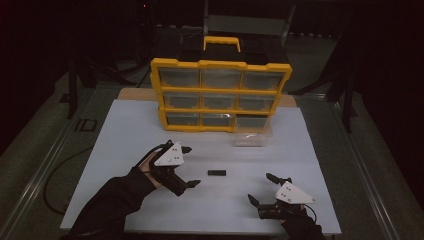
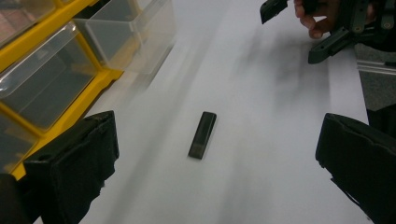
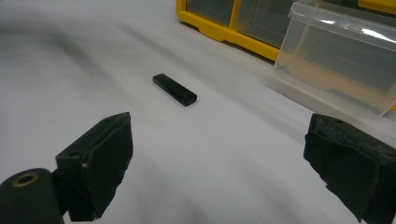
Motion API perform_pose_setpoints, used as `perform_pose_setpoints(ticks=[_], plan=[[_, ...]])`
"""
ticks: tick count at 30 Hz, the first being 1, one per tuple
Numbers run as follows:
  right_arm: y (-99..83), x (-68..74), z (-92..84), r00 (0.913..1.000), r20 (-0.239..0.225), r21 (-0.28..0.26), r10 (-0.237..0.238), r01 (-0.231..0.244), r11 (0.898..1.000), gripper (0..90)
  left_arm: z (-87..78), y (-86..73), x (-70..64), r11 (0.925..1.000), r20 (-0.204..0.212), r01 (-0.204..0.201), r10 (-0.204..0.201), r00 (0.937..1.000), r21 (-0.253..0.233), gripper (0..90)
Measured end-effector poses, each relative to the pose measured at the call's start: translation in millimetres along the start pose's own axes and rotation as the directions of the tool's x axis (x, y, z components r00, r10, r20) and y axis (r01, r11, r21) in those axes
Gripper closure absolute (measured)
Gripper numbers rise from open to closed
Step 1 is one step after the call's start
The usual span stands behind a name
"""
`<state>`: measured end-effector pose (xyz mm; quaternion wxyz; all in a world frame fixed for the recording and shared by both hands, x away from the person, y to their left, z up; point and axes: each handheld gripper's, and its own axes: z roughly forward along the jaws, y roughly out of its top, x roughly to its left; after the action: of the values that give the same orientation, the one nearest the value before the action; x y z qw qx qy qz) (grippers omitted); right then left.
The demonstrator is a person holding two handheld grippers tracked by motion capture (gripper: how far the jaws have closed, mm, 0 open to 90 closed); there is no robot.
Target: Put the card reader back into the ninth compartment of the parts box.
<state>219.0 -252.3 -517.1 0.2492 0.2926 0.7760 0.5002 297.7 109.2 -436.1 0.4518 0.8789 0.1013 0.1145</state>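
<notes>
Black and slim, a small bar [image 1: 216, 173] lies flat on the white bench [image 1: 125, 130], between my two grippers and touching neither. My left gripper [image 1: 189, 166] hovers beside it with its fingers [image 2: 74, 163] spread wide and empty, and my right gripper [image 1: 263, 187] sits nearer the bench's front edge, its fingers [image 3: 100, 158] just as wide with nothing between them. Farther back stands a yellow drawer cabinet [image 1: 220, 95], with one clear drawer [image 1: 252, 135] pulled out onto the bench just in front of its lower right corner.
</notes>
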Motion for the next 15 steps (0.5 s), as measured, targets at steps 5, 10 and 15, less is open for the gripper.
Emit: perform_pose_setpoints(ticks=[5, 10, 15], plan=[[-0.1, -0.2, 0.6, 1.0, -0.001, 0.001, -0.01, 0.01, 1.0, 8.3, 8.8, 2.5, -0.1, 0.9996, 0.016, -0.005, 0.004, 0.9999, 0.027, 0.5], [0.0, -0.2, 0.5, 1.0, -0.002, -0.001, -0.008, 0.008, 1.0, 8.3, 18.2, 5.0, -1.0, 0.9995, 0.015, -0.002, 0.002, 0.9999, 0.033, 0.5], [0.2, 0.1, 1.0, 0.9999, -0.001, -0.001, -0.012, 0.012, 1.0, 8.3, 28.8, 7.2, -0.9, 0.999, 0.052, -0.026, 0.024, 0.9984, 0.036, 0.5]])
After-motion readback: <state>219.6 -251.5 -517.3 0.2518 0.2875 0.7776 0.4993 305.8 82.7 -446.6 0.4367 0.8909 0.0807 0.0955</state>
